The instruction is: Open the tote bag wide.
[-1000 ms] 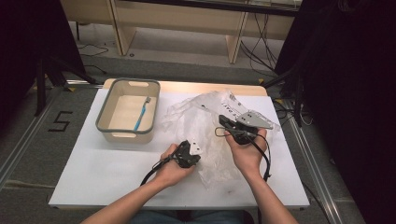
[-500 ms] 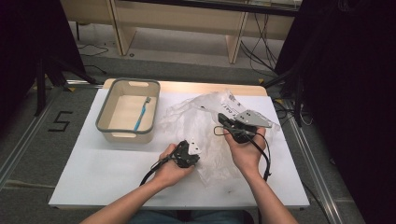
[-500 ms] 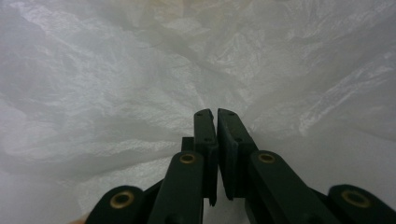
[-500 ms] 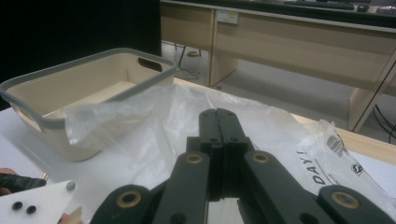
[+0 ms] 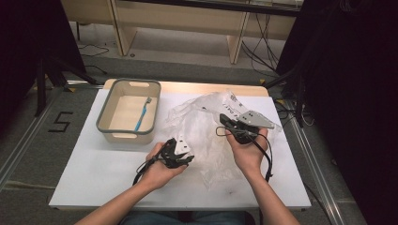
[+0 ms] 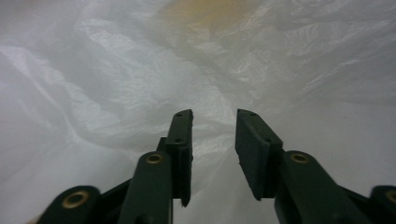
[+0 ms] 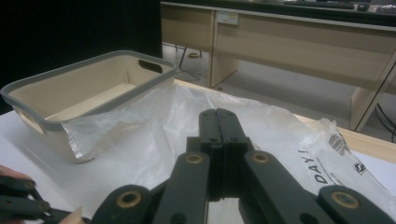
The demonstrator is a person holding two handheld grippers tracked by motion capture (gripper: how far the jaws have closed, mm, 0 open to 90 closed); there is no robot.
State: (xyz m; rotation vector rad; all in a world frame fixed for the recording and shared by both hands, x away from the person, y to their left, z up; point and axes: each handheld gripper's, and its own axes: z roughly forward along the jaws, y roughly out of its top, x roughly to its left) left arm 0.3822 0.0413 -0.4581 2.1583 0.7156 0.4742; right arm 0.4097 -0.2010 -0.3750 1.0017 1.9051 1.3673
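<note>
Legible markings: two found.
The floor [image 5: 28, 140] left of the surface bears a black "5" [image 5: 60, 122]; the plastic bag [image 7: 299, 140] carries dark letters "DAY!" [image 7: 321, 169] beside a barcode [image 7: 337, 143], whose digits are unreadable.

The bag [image 5: 206, 126] is clear and whitish, with black letters and a black striped bar code near one end [image 7: 327, 163]. The tub [image 5: 128, 111] is cream inside with a grey rim, and a blue toothbrush [image 5: 141, 117] lies in it. Both grippers, left [image 6: 214, 140] and right [image 7: 218, 135], are black with small brass-coloured pins, and the table [image 5: 94, 173] is white.
</note>
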